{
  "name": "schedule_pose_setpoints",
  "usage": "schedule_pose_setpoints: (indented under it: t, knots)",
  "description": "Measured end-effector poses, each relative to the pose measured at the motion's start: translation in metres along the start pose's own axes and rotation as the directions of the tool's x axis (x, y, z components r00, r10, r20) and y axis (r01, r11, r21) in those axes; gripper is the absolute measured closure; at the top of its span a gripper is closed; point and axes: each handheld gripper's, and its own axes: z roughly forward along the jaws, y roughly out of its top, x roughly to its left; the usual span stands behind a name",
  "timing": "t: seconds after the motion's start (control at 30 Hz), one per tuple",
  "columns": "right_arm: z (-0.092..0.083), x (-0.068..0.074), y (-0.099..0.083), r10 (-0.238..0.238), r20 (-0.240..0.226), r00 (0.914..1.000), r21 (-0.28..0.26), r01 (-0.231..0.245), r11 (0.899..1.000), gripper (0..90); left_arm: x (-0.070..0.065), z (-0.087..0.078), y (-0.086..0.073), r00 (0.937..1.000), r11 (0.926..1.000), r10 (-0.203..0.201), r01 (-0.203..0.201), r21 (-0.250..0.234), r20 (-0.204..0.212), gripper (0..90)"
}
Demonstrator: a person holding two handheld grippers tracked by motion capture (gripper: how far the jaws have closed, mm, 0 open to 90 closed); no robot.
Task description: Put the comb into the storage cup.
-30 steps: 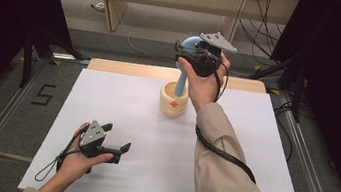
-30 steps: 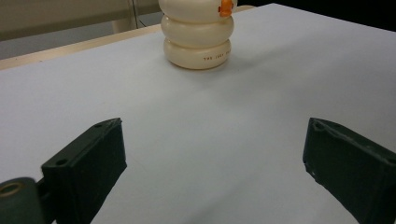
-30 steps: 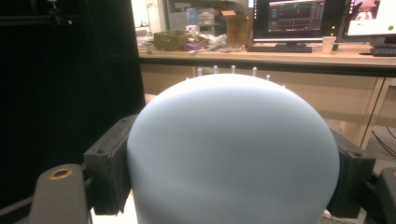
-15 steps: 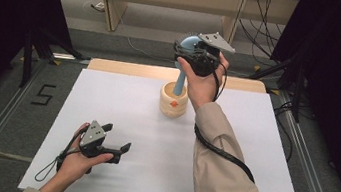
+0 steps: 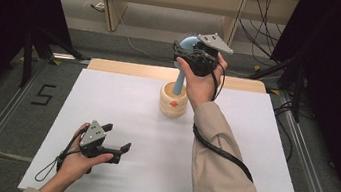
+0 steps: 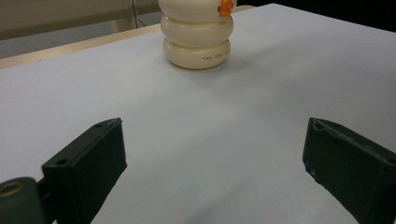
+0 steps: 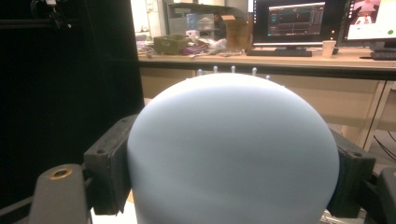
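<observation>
A cream ribbed holder (image 5: pixel 173 101) with an orange mark stands at the back middle of the white table (image 5: pixel 107 97). A light blue brush (image 5: pixel 179 81) rises from it, handle down, its round head (image 5: pixel 189 41) topped by short bristles. My right gripper (image 5: pixel 185 53) is shut on that head; in the right gripper view the blue dome (image 7: pixel 233 140) sits between both pads (image 7: pixel 109 168). My left gripper (image 5: pixel 117 137) rests near the front left of the table, open and holding nothing. Its own view shows the holder (image 6: pixel 197 35) ahead, far beyond the spread jaws (image 6: pixel 212 154).
A wooden strip (image 5: pixel 122 67) runs along the table's far edge. Black frames and cables (image 5: pixel 269 24) stand behind and to both sides. A "5" (image 5: pixel 43 94) is marked on the floor at the left. The right gripper's cable (image 5: pixel 221 153) trails over the sleeve.
</observation>
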Motion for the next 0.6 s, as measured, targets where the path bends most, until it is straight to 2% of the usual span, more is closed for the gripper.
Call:
schedule_pose_setpoints:
  t: [0.6]
  knots:
    - [0.0065, -0.0018, -0.0053, -0.011, 0.013, 0.9999, 0.009, 0.011, 1.000, 21.1, -0.0008, 0.0009, -0.0004, 1.0000, 1.0000, -0.003, 0.003, -0.001, 0.000, 5.6]
